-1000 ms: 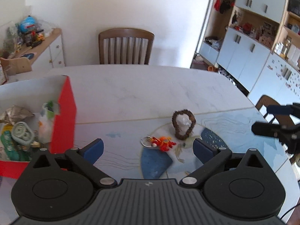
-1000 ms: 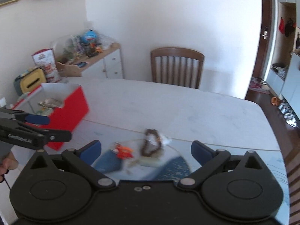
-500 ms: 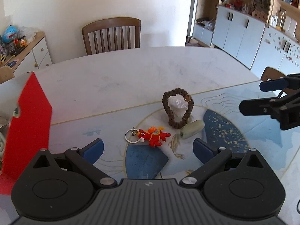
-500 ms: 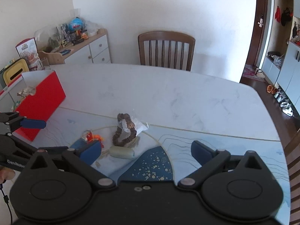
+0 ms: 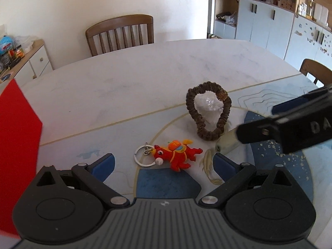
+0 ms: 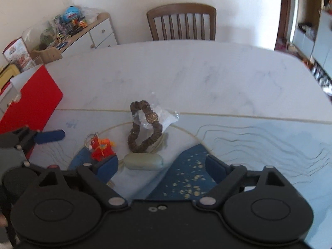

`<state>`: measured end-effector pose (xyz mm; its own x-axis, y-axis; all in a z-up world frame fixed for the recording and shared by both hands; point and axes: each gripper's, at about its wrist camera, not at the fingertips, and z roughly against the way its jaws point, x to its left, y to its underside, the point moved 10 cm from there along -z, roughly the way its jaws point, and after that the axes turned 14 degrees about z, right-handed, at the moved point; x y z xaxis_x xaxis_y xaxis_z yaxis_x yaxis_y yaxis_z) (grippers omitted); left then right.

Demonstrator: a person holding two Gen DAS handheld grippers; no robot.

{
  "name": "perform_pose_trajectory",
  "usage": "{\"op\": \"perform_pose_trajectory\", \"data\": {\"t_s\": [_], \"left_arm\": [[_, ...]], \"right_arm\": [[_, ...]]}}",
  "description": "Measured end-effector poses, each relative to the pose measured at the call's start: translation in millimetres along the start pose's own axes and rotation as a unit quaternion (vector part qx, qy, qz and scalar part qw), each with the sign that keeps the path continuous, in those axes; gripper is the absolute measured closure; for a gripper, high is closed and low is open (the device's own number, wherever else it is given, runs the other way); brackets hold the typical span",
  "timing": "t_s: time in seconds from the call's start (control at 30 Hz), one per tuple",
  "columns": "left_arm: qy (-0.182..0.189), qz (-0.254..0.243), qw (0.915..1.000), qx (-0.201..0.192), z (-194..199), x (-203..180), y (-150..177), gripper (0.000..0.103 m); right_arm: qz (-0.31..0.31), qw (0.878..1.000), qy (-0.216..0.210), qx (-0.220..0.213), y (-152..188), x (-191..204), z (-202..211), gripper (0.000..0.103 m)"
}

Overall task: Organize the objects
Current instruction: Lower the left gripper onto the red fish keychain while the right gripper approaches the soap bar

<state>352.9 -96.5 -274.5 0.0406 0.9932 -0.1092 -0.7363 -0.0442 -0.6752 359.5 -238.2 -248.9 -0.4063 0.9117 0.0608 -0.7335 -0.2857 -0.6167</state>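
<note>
Right wrist, right claw (image 6: 162,165) tilted down, closing over pale pouch (image 6: 143,161)

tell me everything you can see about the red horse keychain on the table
The red horse-shaped keychain looks like soft rubber, with an orange saddle, orange-yellow mane and a white muzzle. A small clasp joins its head to a silver split ring. It lies flat on its side on the blue-patterned table mat, head toward the red box, between the open left gripper's fingertips, untouched.

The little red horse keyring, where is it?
The red horse keyring lies on the table, left of the brown scrunchie, between the left gripper's fingers in the left wrist view.
</note>
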Motion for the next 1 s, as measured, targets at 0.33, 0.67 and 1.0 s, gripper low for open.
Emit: {"op": "perform_pose_trajectory", "data": {"t_s": [0.33,0.67,1.0], "left_arm": [[0.002,-0.009,1.0000,0.000,-12,-10,3,0.016],[0.011,-0.032,0.9994,0.000,-13,-21,4,0.041],[0.026,-0.026,0.9993,0.009,-7,-21,7,0.046]], "right_arm": [[-0.034,0.999,-0.013,0.026,-1,13,-24,0.030],[-0.042,0.998,-0.019,0.040,-4,10,-29,0.047],[-0.039,0.998,-0.013,0.042,-4,8,-26,0.056]]}}
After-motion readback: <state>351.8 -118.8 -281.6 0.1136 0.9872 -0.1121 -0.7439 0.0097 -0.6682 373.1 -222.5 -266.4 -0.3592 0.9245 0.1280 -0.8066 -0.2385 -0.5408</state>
